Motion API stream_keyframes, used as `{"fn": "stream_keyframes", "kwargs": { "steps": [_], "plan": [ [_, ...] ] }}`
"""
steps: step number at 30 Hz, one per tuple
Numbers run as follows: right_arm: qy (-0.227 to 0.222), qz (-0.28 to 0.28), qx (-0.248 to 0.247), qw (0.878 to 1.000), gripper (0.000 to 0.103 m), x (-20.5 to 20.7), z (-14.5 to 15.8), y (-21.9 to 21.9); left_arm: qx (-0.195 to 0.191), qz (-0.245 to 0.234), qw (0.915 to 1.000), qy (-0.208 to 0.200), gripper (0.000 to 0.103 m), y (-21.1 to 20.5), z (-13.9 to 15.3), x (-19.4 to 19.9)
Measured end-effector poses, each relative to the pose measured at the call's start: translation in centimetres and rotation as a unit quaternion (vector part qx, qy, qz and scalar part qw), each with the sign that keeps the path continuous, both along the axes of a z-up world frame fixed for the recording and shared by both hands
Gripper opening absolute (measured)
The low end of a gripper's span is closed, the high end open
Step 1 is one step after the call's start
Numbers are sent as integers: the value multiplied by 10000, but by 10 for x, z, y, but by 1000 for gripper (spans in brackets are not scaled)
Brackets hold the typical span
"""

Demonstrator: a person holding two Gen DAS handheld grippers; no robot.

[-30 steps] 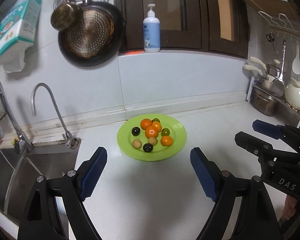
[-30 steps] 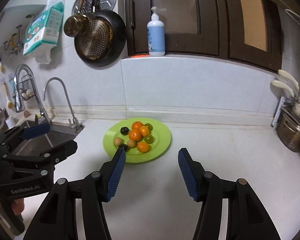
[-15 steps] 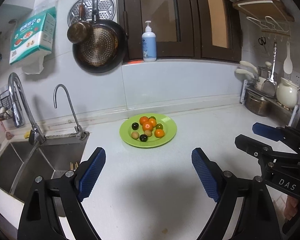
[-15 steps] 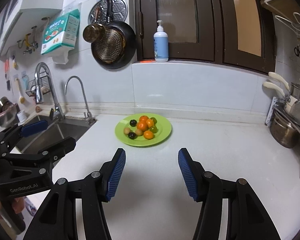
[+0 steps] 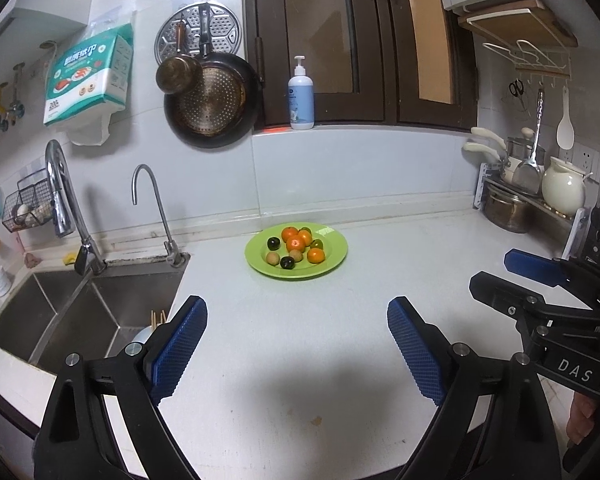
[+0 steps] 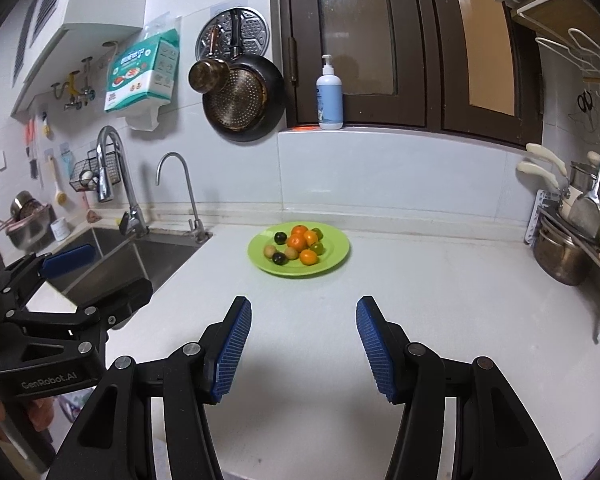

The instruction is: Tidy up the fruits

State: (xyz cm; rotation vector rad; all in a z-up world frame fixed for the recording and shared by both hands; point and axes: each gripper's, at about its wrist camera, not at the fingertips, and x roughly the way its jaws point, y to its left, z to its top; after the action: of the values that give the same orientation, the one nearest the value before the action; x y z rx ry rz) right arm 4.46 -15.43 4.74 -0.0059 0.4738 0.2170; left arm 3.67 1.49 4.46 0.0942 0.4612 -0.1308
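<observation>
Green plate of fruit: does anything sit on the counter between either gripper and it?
No. Bare white counter lies between the open right gripper, the open left gripper and the green plate.

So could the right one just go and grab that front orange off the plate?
Probably yes: the right hand-held gripper is open, bare counter lies between, and the orange sits exposed at the plate's front.
</observation>
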Motion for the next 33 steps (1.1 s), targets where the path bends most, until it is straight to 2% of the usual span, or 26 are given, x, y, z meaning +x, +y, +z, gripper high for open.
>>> {"fn": "stream_keyframes", "kwargs": {
  "steps": [9,21,33],
  "plan": [
    [23,26,25,10000,56,-18,-4,-1,24,41,10000,-1,94,-1,-1,-17],
    [-19,109,29,9999,56,-30,-3,-1,20,155,9999,-26,103,1,-1,-31],
    [-26,189,34,9998,56,-33,-3,2,75,296,9995,-38,103,4,-1,-41]
  ]
}}
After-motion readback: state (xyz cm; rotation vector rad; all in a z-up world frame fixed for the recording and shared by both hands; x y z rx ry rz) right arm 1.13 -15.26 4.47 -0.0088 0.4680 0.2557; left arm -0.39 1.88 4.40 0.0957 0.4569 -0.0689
